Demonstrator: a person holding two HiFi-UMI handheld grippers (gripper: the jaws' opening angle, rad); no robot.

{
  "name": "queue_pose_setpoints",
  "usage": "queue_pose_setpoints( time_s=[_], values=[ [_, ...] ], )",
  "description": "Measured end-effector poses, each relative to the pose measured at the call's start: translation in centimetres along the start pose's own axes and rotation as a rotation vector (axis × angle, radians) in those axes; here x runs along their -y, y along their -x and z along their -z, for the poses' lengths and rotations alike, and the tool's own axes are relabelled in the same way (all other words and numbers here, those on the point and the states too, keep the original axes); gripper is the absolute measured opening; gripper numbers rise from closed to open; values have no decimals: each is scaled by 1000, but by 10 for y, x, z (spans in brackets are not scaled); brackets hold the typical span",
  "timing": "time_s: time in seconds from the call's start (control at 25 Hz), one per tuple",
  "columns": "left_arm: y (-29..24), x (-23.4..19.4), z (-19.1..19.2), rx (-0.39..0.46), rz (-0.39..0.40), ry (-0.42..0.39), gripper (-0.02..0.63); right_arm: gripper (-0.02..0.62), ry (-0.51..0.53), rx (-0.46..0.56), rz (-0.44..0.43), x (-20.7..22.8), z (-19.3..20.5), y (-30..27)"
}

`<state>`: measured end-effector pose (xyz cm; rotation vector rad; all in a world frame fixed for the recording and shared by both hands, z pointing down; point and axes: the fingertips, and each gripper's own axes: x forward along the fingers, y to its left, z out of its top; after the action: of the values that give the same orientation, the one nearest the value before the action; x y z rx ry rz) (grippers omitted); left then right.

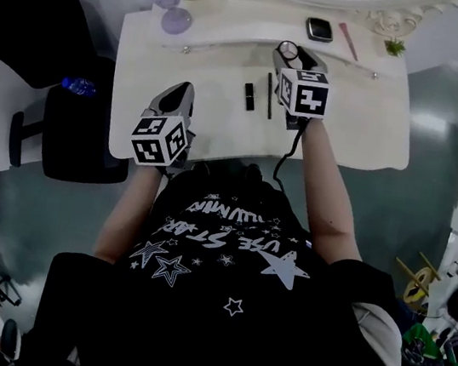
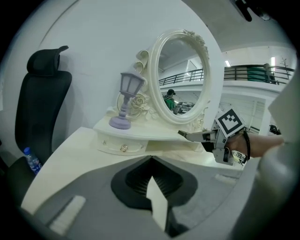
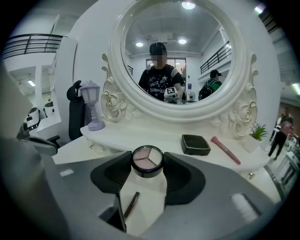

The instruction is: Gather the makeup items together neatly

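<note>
Eyeshadow pot (image 3: 147, 158) sits pinched in the right gripper (image 3: 147, 165), held above the white surface (image 1: 358, 129), near the black compact (image 3: 195, 144) and pink brush (image 3: 226, 150) on the far shelf (image 3: 140, 133). A pencil (image 1: 270, 95) and small black tube (image 1: 249, 95) lie nearer, seemingly ungathered. The left gripper (image 2: 150, 164), pressed together, holds nothing.

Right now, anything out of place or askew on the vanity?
Nothing spilled or damaged. The makeup is just scattered: black compact and pink brush, lying diagonally, on the upper shelf; lipstick and pencil down on the tabletop. The right hand-held gripper grips the round eyeshadow palette.
</note>
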<state>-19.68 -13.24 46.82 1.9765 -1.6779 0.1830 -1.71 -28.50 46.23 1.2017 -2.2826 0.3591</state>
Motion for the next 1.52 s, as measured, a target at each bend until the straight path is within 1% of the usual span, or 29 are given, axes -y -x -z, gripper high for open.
queue_pose_setpoints(
  time_s=[0.16,0.28,0.56,0.76,0.92,1.16,1.36,1.52],
  values=[
    [-4,22,9,-15,7,-9,2,244,31,0,11,12,20,18],
    [-5,39,14,-22,14,-14,2,244,35,-9,10,19,38,28],
    [11,60,22,-29,-3,-21,2,245,45,-39,-20,12,72,47],
    [3,72,36,-44,-35,-14,2,245,53,-93,-66,16,108,37],
    [-3,79,44,-49,-58,-7,2,245,49,-120,-88,23,126,24],
    [2,86,50,-53,-96,-4,2,245,53,-156,-129,22,141,15],
    [1,92,52,-50,-116,-9,3,245,83,-176,-153,20,146,10],
    [-2,99,53,-51,-124,-7,3,247,126,-197,-165,16,147,10]
  ],
)
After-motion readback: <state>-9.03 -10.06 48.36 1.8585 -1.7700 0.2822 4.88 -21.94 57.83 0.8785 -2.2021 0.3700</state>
